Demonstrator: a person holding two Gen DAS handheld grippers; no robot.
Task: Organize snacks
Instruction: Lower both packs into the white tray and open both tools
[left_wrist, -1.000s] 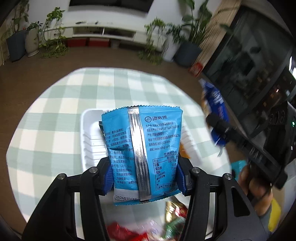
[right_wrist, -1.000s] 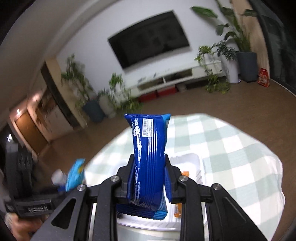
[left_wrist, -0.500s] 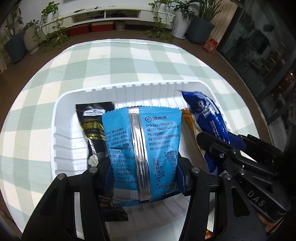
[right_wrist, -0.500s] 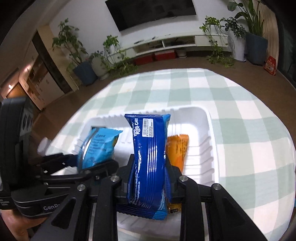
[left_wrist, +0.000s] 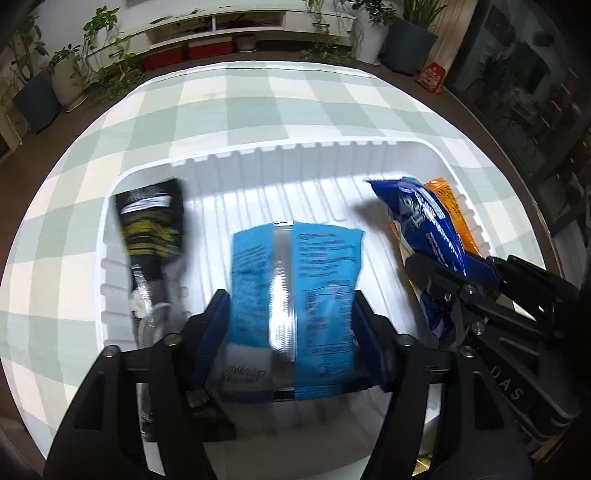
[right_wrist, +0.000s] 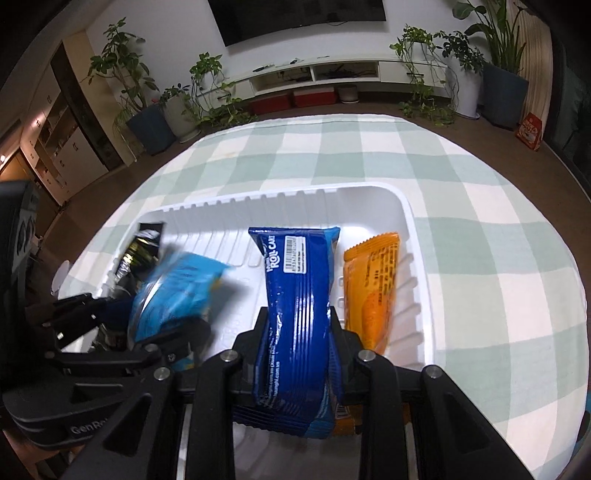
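A light blue snack packet stands blurred between the pads of my left gripper, low inside the white tray. The left jaws are opening and the pads stand just off the packet's edges. My right gripper is shut on a dark blue roll-cake packet, held upright over the tray's right half. An orange packet lies against the tray's right wall. A black and yellow packet lies at the tray's left end. In the right wrist view the left gripper and its light blue packet sit at lower left.
The tray rests on a round table with a green and white checked cloth. Beyond the table are a brown floor, potted plants and a low white TV cabinet. The tray's ribbed middle floor is bare.
Both grippers have come down from above the table into the tray. The left jaws have widened and the light blue packet has slid lower between them. The right grip is unchanged.
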